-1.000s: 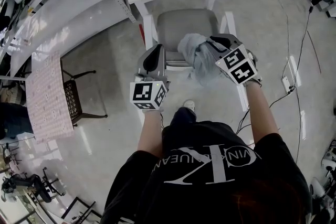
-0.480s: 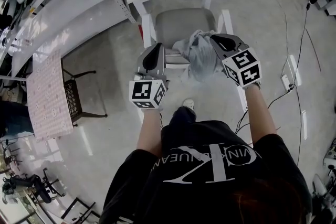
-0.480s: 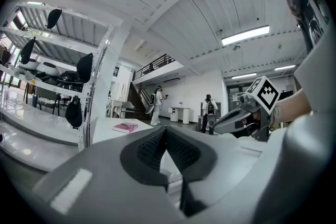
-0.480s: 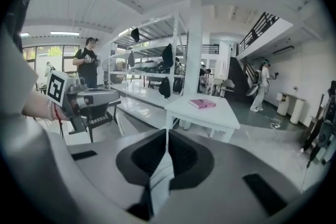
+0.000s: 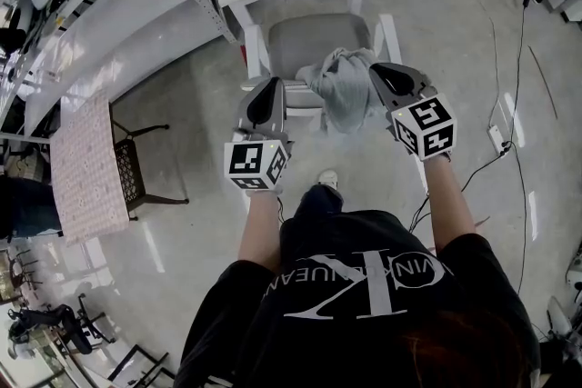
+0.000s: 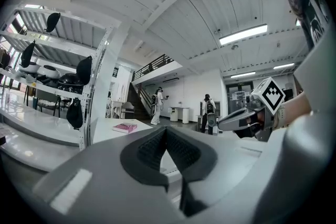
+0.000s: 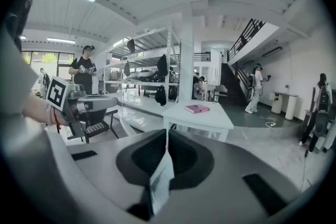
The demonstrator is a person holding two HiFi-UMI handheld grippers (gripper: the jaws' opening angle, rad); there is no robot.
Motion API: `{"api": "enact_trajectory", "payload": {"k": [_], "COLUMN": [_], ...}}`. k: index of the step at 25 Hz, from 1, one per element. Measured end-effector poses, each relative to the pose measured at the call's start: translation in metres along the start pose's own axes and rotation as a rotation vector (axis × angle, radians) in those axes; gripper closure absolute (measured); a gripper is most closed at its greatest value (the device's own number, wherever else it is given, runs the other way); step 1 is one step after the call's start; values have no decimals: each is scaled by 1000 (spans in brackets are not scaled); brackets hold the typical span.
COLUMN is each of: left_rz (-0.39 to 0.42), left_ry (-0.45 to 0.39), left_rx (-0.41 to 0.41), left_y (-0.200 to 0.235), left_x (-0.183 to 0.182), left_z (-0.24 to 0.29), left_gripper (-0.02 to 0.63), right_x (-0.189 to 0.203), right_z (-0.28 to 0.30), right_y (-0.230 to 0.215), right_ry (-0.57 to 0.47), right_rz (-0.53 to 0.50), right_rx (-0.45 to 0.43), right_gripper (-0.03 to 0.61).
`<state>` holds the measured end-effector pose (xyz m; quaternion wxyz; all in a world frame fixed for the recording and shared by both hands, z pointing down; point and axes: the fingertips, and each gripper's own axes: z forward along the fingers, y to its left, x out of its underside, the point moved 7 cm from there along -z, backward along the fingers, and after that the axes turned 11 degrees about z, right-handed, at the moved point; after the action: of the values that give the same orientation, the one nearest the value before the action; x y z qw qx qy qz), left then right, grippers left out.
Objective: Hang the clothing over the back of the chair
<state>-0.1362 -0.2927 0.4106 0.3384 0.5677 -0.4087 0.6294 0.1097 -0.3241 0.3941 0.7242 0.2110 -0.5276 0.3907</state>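
Pinching grey clothing (image 5: 344,94) by its label in the right gripper (image 5: 376,71), jaws closed on it, bunched over the chair (image 5: 300,45); left gripper (image 5: 266,86) just beside, jaws pressed together

Right tool (image 7: 167,135) pinching a white label (image 7: 160,182), pink book (image 7: 197,108) on white table (image 7: 212,119)

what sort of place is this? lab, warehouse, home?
Probably an open-plan robotics lab or workshop hall, not a home: tall white metal shelving racks holding dark gear, a polished grey concrete floor, and a dark staircase leading up to a railed mezzanine.
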Motion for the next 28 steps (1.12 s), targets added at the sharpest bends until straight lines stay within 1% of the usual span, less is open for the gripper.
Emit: {"api": "enact_trajectory", "payload": {"k": [11, 22, 28], "left_rz": [11, 10, 16], "left_ry": [0, 0, -10], "left_rx": [5, 11, 12], "left_y": [-16, -33, -40], "left_x": [0, -2, -6], "left_z": [-22, -51, -61], "left_gripper": [603, 603, 603], "right_x": [16, 26, 30], "right_z": [-28, -59, -74], "right_y": [10, 30, 36], "right_ry": [-51, -97, -119], "right_rz": [26, 30, 30], "right_rx": [17, 15, 28], "right_gripper": [555, 555, 554]}}
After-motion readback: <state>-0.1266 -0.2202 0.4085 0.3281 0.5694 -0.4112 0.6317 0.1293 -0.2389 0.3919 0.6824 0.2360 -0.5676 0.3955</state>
